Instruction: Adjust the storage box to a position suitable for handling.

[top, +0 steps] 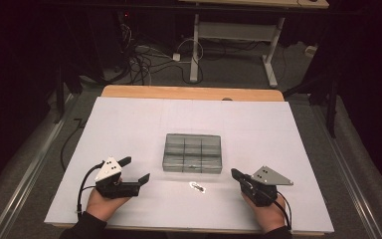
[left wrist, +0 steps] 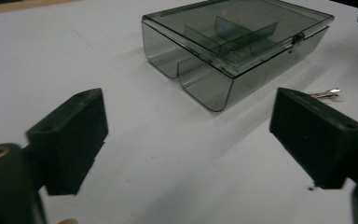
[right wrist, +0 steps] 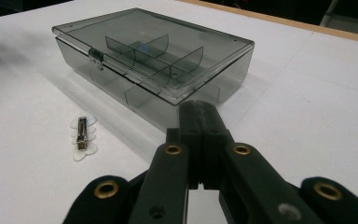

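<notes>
A smoky see-through compartment box (top: pixel 193 152) with its lid shut lies in the middle of the white table (top: pixel 129 124). Just in front of it rests a small metal clip (top: pixel 198 187) on a pale petal-shaped backing. My left gripper (top: pixel 137 169) sits at the front left, held by a hand, its jaws wide open with nothing between them. In the left gripper view the box (left wrist: pixel 233 42) lies ahead to the right, and the clip (left wrist: pixel 328 94) peeks out behind the right jaw. My right gripper (top: pixel 235 173) rests at the front right, shut and empty. In the right gripper view, the right gripper (right wrist: pixel 200 112) points at the box (right wrist: pixel 154 51), with the clip (right wrist: pixel 81 133) to the left.
A wooden strip (top: pixel 189 92) runs along the table's far edge. Beyond it stand a desk frame (top: pixel 238 35) and tangled cables (top: pixel 144 62) on the floor. White tabletop stretches left and right of the box.
</notes>
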`<state>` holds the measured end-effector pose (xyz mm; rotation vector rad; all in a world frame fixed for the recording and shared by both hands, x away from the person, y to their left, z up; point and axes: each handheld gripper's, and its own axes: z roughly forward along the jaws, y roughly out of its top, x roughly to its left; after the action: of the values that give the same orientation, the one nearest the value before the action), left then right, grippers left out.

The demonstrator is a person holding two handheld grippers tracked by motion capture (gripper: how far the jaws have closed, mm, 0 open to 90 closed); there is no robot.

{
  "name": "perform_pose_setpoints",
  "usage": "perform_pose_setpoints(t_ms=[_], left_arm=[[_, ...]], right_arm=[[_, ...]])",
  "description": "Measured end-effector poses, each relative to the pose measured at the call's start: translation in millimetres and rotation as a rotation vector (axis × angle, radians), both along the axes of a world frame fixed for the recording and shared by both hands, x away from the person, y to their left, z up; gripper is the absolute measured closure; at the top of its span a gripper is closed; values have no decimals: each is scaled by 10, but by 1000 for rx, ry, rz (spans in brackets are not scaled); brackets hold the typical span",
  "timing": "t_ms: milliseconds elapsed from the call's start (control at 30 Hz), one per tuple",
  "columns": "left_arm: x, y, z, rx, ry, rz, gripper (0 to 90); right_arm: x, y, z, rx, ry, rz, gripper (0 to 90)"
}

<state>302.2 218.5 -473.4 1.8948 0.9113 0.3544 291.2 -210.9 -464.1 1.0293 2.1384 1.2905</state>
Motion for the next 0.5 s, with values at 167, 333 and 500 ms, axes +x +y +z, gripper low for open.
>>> perform_pose_setpoints(t_ms=[167,333,500], left_arm=[[-18,-30,28,2,4,-9,144],[-40,-32,37,2,7,-5,156],[-36,-48,35,-18,10,-10,217]], right_arm=[[6,20,-19,5,14,12,900],[-4,25,-29,3,20,16,900],[-1,57,-22,7,27,35,900]])
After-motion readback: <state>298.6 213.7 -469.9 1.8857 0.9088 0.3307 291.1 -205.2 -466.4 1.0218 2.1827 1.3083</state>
